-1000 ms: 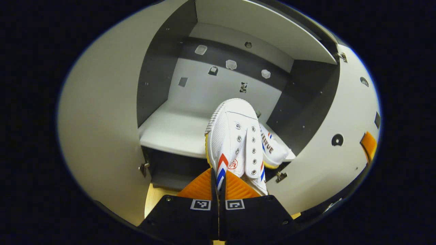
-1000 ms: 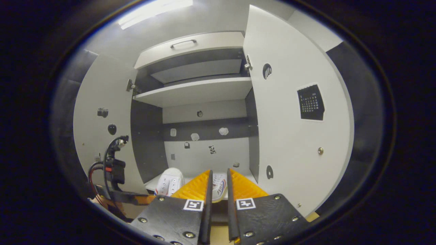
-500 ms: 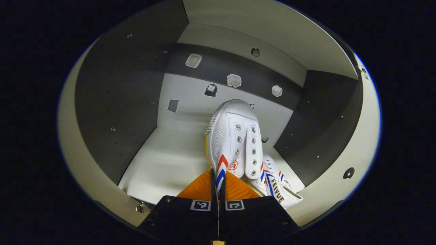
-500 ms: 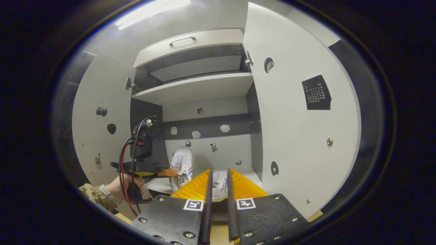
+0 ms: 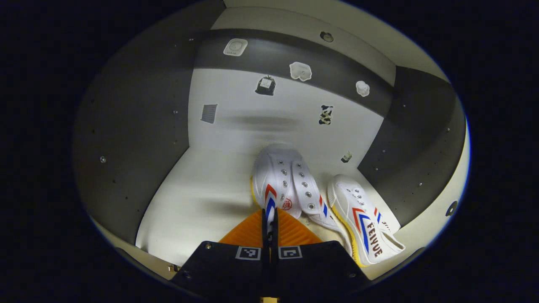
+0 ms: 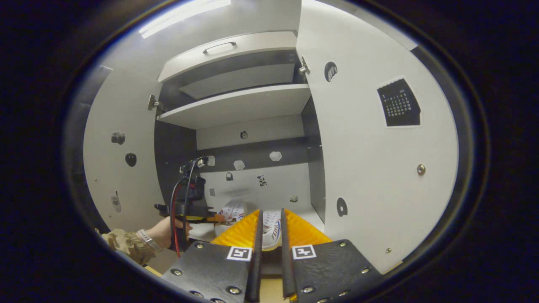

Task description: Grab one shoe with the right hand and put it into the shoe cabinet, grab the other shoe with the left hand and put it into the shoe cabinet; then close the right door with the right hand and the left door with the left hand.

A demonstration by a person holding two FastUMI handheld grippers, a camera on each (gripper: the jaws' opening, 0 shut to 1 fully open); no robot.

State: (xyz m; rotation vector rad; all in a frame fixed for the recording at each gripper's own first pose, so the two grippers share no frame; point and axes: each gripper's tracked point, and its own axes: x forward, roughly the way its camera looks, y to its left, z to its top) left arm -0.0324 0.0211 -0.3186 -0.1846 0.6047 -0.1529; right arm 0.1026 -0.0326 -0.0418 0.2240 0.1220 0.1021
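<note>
My left gripper [image 5: 269, 213] is shut on the heel end of a white canvas shoe [image 5: 281, 179] with red and blue chevrons, its toe pointing at the cabinet's back wall. The shoe hangs low over the pale cabinet shelf [image 5: 198, 198]; whether it touches is unclear. The other matching shoe [image 5: 364, 221] lies on the shelf just to its right. In the right gripper view, my right gripper [image 6: 270, 215] is outside the cabinet with a narrow gap and nothing between its fingers. Farther off are the left gripper [image 6: 189, 206], a hand [image 6: 162, 231], the held shoe [image 6: 233, 209] and the lying shoe [image 6: 271, 229].
Both doors stand open: the right door [image 6: 370, 168] with a dark calendar sticker, the left door [image 6: 113, 176]. An upper shelf [image 6: 240, 105] and a drawer front [image 6: 227, 48] sit above. Dark side walls [image 5: 139, 139] bound the compartment; small stickers dot the back wall [image 5: 261, 122].
The left gripper has carried its shoe deeper into the cabinet and lowered it toward the shelf, beside the other shoe. The right gripper has stayed almost still.
</note>
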